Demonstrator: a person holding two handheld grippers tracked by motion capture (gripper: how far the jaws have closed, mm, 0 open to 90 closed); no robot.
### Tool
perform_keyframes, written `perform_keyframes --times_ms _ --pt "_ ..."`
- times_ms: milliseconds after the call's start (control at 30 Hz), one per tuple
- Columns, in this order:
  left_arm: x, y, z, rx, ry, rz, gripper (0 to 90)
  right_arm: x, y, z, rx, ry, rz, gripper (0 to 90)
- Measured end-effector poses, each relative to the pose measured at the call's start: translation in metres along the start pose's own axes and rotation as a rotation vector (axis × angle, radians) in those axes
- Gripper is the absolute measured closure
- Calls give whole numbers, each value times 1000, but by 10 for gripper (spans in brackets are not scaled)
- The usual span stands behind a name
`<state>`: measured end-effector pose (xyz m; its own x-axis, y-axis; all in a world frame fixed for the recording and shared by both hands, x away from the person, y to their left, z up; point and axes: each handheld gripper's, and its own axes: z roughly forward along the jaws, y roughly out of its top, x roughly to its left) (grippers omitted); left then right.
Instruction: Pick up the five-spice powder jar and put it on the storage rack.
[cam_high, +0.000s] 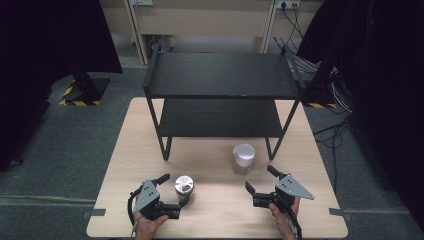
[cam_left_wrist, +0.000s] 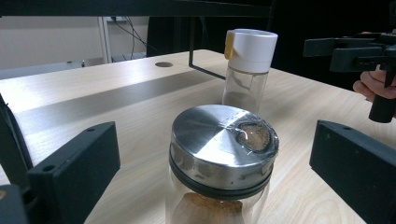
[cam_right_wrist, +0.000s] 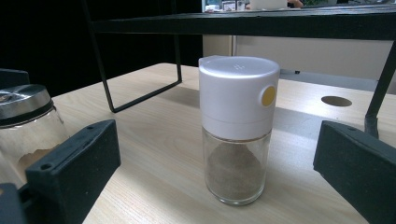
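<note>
Steel-lidded jar (cam_left_wrist: 219, 158), base cut off.

Each hand carries a black two-jaw gripper, the left gripper (cam_high: 173, 192) and the right gripper (cam_high: 261, 180), topped by a grey three-cornered plate. Blocky black jaws with small holes are seen. Black cables trail from both.

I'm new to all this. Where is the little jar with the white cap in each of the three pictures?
High view: the white-capped jar stands right of centre, just before the black shelf.
Left gripper view: upper right, behind the steel-lidded jar.
Right gripper view: dead centre, between the open jaws.
Shared landmark: the shelf's thin black leg on the wooden table, close to the jar.
</note>
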<state>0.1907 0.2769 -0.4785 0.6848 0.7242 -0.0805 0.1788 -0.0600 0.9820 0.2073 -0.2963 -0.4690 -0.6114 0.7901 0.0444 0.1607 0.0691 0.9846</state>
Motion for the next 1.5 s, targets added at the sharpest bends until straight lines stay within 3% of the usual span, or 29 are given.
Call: perform_keyframes --times_ms 733,1067,1500 --pt "-2 -1 7 14 2 3 10 0 -1 1 3 1 4 8" --pt "1 -5 13 1 -17 -61 10 0 -1 1 3 1 6 8" --pt "-4 -6 27 46 3 -14 10 0 -1 1 3 6 4 8"
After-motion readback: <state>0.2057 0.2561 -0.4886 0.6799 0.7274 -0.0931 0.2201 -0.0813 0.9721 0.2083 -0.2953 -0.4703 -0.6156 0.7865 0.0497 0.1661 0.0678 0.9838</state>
